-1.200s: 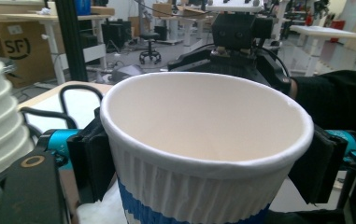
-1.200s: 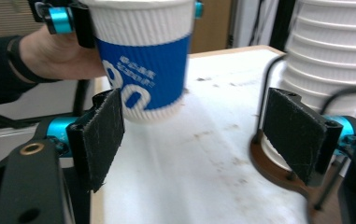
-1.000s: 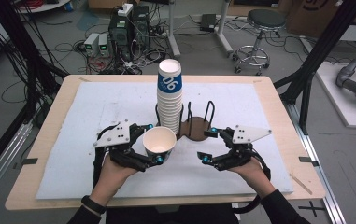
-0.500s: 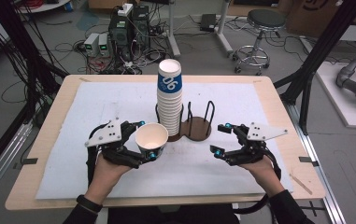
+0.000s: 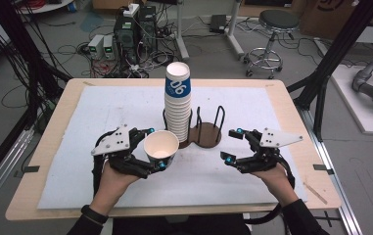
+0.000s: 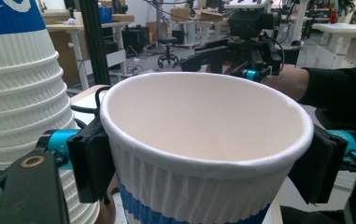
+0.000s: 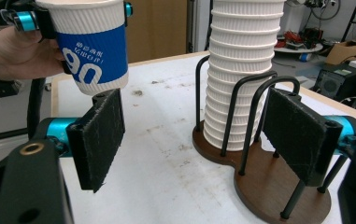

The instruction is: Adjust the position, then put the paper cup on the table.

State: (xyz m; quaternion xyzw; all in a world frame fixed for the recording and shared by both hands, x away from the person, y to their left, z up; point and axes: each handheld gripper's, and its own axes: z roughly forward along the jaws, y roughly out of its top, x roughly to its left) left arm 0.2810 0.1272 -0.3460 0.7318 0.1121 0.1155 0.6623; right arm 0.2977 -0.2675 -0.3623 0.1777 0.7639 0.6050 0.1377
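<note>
Left tool (image 5: 160, 148) pinching paper cup (image 5: 161, 148) (right tool (image 5: 231, 145) spread) above white-covered table (image 5: 101, 112).

High view looks down; both close tool views share the cup stack (image 5: 178, 105).

On the white mat, the left gripper (image 5: 153, 148) clasps a single white ribbed paper cup (image 5: 161, 148) just left of a tall stack of white ribbed paper cups (image 5: 178, 107) in a dark wire-and-wood holder (image 5: 206, 131); the right gripper (image 5: 233, 145) hangs spread, empty, to the right.
</note>
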